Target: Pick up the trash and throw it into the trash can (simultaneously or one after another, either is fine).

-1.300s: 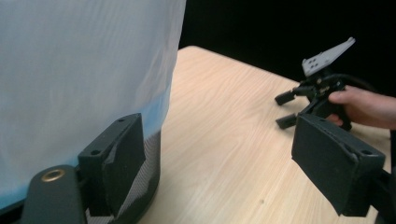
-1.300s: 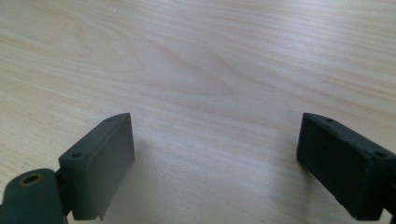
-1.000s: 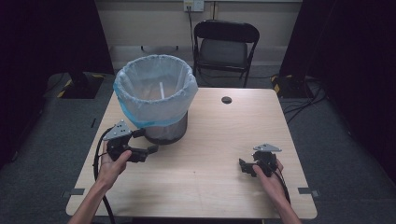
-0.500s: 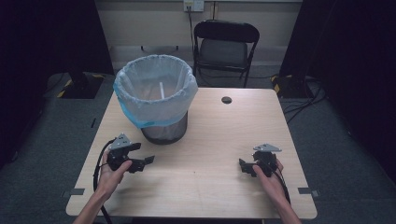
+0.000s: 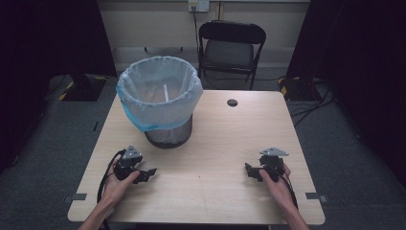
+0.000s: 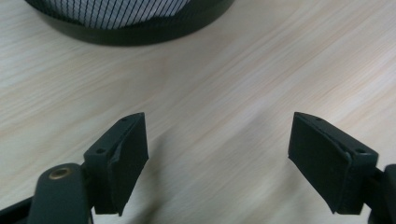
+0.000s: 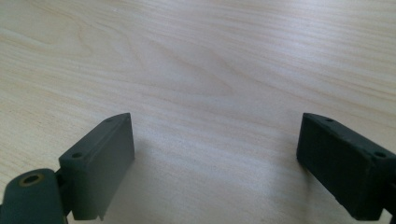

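No legible writing or labels. A black mesh waste bin (image 5: 165,127) lined with a pale blue plastic bag (image 5: 158,96) stands near the desk's (image 5: 215,139) far left corner; contents indiscernible. Left hand-held gripper (image 5: 148,173), near the front left corner just before the bin, and right hand-held gripper (image 5: 250,171), near the front right corner, both gape with nothing between the jaws; the left's jaws have just been narrowing slightly.

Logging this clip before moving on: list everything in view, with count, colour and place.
Black mesh waste bin with pale blue plastic liner: one, on the table's far left part.
Light wooden table: one, centre; a small dark round hole near its far edge.
Black folding chair: one, behind the table.
Black cables: several, on the grey floor at right.
Wall socket: one, white, on the back wall.
Left gripper: black, near left, open, empty.
Right gripper: black, near right, open, empty.
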### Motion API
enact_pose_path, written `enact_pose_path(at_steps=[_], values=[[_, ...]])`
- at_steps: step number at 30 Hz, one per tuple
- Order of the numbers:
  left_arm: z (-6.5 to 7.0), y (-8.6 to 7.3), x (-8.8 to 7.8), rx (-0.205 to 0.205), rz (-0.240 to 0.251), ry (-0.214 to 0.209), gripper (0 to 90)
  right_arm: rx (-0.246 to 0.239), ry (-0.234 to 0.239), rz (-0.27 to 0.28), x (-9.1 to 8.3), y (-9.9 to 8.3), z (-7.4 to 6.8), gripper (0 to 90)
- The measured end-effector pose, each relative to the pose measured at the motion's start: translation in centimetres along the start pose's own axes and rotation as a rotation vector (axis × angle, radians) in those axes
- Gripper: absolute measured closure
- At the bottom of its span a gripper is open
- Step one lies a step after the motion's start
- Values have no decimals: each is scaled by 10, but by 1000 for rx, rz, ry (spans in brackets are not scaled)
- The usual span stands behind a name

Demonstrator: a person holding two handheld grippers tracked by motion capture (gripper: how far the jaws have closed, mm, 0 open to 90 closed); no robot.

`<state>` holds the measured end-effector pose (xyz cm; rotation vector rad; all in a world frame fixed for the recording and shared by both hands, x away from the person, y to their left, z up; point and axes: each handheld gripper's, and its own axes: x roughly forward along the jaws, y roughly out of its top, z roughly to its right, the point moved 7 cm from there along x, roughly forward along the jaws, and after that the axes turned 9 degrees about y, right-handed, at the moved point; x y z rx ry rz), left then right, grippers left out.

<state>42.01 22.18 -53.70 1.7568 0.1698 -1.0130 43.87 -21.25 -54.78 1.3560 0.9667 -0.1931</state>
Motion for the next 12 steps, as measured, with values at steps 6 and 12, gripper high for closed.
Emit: enact_pose_path(at_steps=[6,12], values=[[1,-4,9,1,3,38,154,0,0,0,0,0,0,105],[1,-4,12,-5,28,41,118,-1,0,-1,0,0,0,105]])
